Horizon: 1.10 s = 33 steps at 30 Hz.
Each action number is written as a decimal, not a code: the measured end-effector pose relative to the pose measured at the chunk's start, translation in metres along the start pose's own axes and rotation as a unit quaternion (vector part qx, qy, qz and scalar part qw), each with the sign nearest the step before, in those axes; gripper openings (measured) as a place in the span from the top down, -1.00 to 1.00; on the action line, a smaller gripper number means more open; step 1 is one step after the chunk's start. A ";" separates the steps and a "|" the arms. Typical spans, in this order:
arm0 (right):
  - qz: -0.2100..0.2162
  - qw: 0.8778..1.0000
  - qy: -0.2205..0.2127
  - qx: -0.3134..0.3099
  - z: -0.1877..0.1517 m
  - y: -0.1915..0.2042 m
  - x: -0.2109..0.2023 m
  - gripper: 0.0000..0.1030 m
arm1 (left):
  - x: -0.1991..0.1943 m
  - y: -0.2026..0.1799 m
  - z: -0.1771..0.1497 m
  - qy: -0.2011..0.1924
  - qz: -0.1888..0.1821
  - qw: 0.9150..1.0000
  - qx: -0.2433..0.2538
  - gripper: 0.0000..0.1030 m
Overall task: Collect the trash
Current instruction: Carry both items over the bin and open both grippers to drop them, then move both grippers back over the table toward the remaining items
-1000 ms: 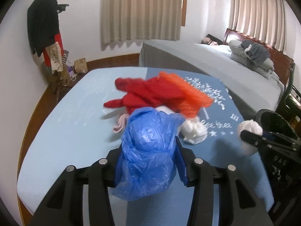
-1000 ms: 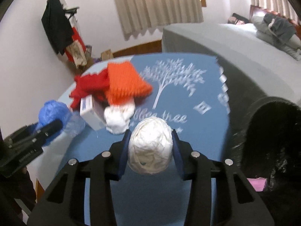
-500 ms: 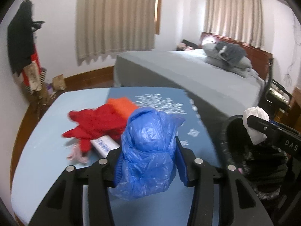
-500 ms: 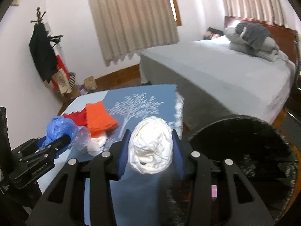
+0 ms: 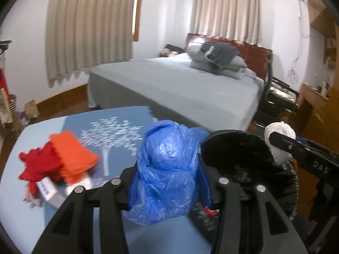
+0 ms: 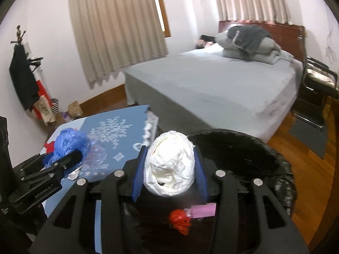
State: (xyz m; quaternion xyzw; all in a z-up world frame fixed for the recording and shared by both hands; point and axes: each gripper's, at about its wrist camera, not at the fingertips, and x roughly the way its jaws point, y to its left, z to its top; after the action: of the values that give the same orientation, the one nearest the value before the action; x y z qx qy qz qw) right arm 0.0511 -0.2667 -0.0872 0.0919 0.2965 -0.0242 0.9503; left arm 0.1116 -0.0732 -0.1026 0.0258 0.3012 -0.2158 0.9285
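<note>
My left gripper (image 5: 167,169) is shut on a crumpled blue plastic bag (image 5: 165,169), held at the table's right edge just left of the black-lined bin (image 5: 239,148). It also shows in the right wrist view (image 6: 70,146). My right gripper (image 6: 169,165) is shut on a white crumpled paper wad (image 6: 169,165), held over the bin's opening (image 6: 243,154); the wad also shows in the left wrist view (image 5: 279,146). Inside the bin lie a red scrap (image 6: 180,222) and a pink slip (image 6: 203,210).
On the blue table (image 5: 25,201) lie a red knit cloth (image 5: 40,163), an orange knit cloth (image 5: 72,154), a small white box (image 5: 47,190) and white paper. A grey bed (image 5: 180,84) stands behind, a chair (image 6: 317,80) at right, a coat rack (image 6: 23,80) at left.
Both grippers swung right, away from the table's middle. The white wad moved from beside the bin to above its opening; the blue bag reached the bin's left rim.
</note>
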 end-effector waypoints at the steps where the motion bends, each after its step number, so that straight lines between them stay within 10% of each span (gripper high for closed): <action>1: -0.006 1.000 -0.001 0.004 -0.001 -0.007 -0.002 0.20 | 0.005 -0.009 0.002 0.001 -0.008 1.000 0.005 0.09; 19: -0.068 0.997 0.001 0.038 -0.017 -0.087 -0.010 0.15 | 0.053 -0.094 0.011 0.023 -0.097 0.994 0.050 0.07; 26: -0.093 0.995 -0.013 0.046 -0.021 -0.097 -0.018 -0.68 | 0.059 -0.099 0.010 0.034 -0.115 0.991 0.056 -0.40; 33: -0.090 0.994 -0.030 0.051 -0.015 -0.092 -0.027 -0.88 | 0.040 -0.071 0.011 0.013 -0.062 0.997 0.040 -0.76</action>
State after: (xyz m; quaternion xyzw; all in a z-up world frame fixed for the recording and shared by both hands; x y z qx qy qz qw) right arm 0.0109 -0.3546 -0.0990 0.1126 0.2732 -0.1279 0.9467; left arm 0.1173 -0.1549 -0.1111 0.0474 0.3054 -0.2846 0.9075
